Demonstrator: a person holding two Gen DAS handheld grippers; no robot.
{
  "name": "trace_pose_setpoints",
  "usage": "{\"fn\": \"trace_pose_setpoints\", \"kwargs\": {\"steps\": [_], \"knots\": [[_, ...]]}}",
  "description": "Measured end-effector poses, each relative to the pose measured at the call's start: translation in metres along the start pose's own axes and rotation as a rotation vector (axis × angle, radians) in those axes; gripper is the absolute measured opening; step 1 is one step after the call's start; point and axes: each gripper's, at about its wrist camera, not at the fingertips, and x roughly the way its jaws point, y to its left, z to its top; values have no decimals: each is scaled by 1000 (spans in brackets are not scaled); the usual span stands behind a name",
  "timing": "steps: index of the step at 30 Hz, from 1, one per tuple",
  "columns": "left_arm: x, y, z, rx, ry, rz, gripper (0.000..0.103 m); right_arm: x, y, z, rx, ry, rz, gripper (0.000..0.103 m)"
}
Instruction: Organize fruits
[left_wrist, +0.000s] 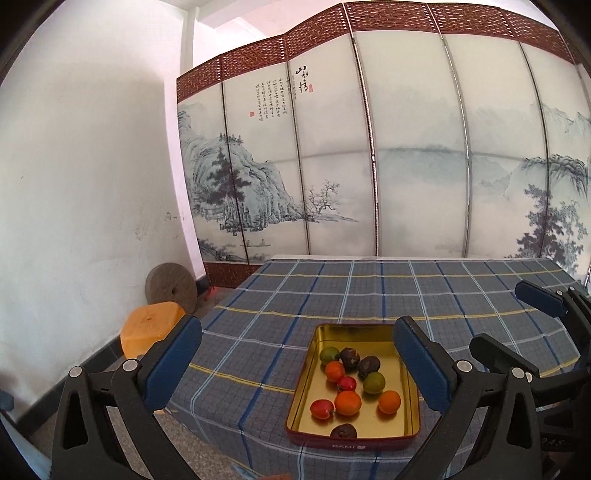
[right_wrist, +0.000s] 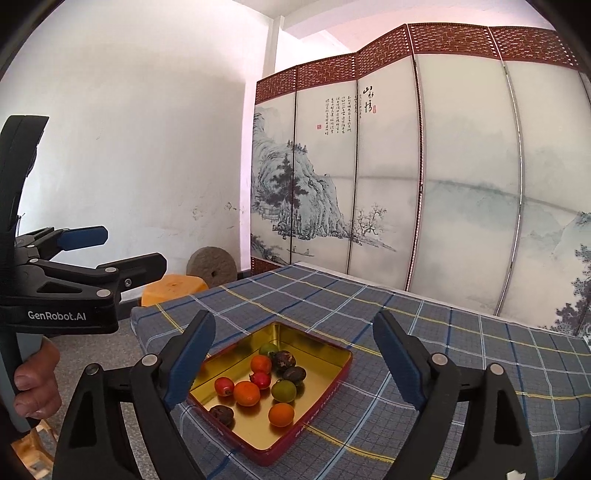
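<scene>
A gold tin tray with a red rim (left_wrist: 411, 406) (right_wrist: 334, 360) sits near the front edge of the plaid table. It holds several small fruits: orange ones (left_wrist: 347, 402) (right_wrist: 246, 393), red ones (left_wrist: 321, 409) (right_wrist: 224, 386), green ones (left_wrist: 373, 382) (right_wrist: 283, 390) and dark brown ones (left_wrist: 349, 357) (right_wrist: 283, 360). My left gripper (left_wrist: 297, 365) is open and empty, held above and in front of the tray. My right gripper (right_wrist: 293, 360) is open and empty, also in front of the tray. The left gripper also shows in the right wrist view (right_wrist: 122, 253), open.
The table carries a blue plaid cloth (left_wrist: 369, 291) (right_wrist: 461, 339). A painted folding screen (left_wrist: 406, 147) stands behind it. An orange stool (left_wrist: 151, 326) and a round millstone (left_wrist: 171, 286) sit on the floor at the left by the white wall.
</scene>
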Motion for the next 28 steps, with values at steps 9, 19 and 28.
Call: {"fn": "trace_pose_setpoints", "kwargs": {"steps": [9, 19, 28], "knots": [[9, -5, -3, 11, 42, -23, 103, 2, -10, -8, 15, 26, -11, 87], [58, -27, -12, 33, 245, -103, 103, 35, -113, -51, 61, 224, -173, 91], [86, -42, -10, 40, 309, -40, 103, 77, -272, -123, 161, 567, -443, 90]]}}
